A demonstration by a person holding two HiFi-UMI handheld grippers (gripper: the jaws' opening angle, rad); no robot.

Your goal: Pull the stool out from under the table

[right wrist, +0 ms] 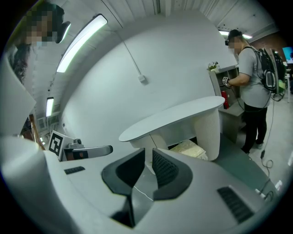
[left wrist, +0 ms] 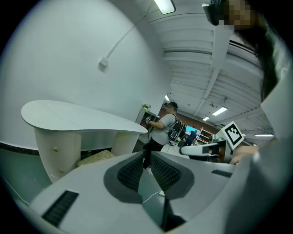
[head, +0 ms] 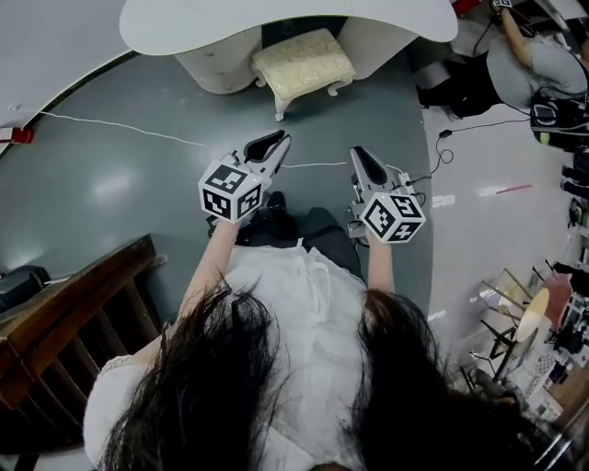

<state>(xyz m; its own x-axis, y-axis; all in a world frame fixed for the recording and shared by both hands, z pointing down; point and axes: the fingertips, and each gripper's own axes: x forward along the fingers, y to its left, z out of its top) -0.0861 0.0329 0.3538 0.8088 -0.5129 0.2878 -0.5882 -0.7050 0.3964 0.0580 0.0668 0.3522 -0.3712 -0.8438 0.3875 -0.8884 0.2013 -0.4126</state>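
left tool (head: 278, 140), right tool (head: 357, 155) closed, empty — stool (head: 304, 63) partly under table (head: 184, 23); its legs show only in head view.

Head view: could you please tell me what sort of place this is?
Probably a showroom or studio set: a white curved table with a cream stool partly beneath it, a cable across the grey floor.

cream cushioned stool (head: 303, 64) with white legs, upright, part-tucked under white curved table (head: 276, 20)

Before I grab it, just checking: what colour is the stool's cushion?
The cushion is cream; head view shows it best.
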